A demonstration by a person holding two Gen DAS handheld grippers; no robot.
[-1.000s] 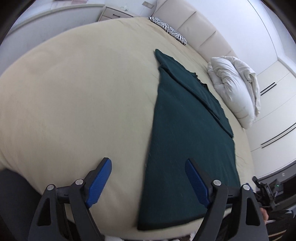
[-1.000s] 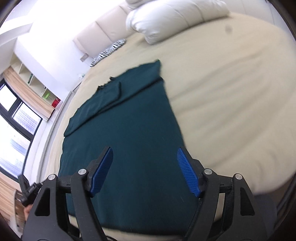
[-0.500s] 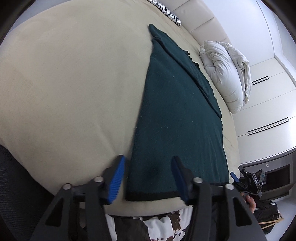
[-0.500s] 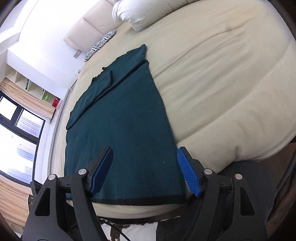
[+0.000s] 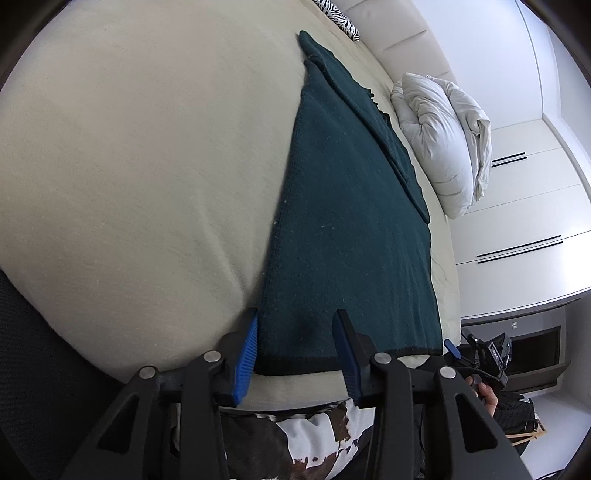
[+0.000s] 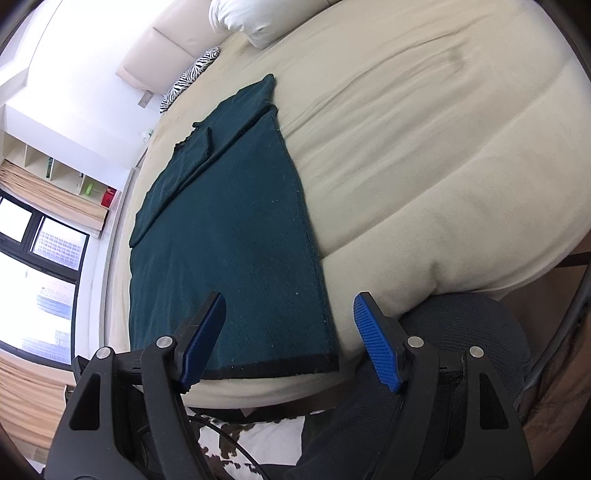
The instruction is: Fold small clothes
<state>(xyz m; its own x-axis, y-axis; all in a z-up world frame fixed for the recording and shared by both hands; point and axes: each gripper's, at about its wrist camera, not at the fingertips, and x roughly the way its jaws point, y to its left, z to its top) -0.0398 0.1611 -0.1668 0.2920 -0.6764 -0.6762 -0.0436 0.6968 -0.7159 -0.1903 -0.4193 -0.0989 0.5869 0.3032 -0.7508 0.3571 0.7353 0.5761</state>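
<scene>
A dark green garment [image 5: 351, 221] lies flat on a cream bed [image 5: 129, 166], with a folded part along its far side and a black hem at the bed's near edge. My left gripper [image 5: 295, 328] straddles the garment's near left corner. Its jaws are closing, the cloth shows between the blue pads [image 5: 245, 354], and they do not press on it. In the right wrist view the garment [image 6: 229, 236] fills the middle. My right gripper [image 6: 289, 314] stands open astride the near right corner. In the left wrist view a hand holds the right gripper [image 5: 484, 350] at the lower right.
A bunched white duvet [image 5: 443, 140] and a zebra-striped pillow [image 5: 340, 18] lie at the head of the bed. White wardrobe doors [image 5: 524, 206] stand on the right. Windows [image 6: 37, 258] and shelves stand on the left. Brown-and-white patterned cloth [image 5: 314, 435] shows below the bed's edge.
My left gripper's jaws have narrowed from wide apart. Both grippers have tilted down and settled over the garment's near hem, one at each corner. The garment has not moved.
</scene>
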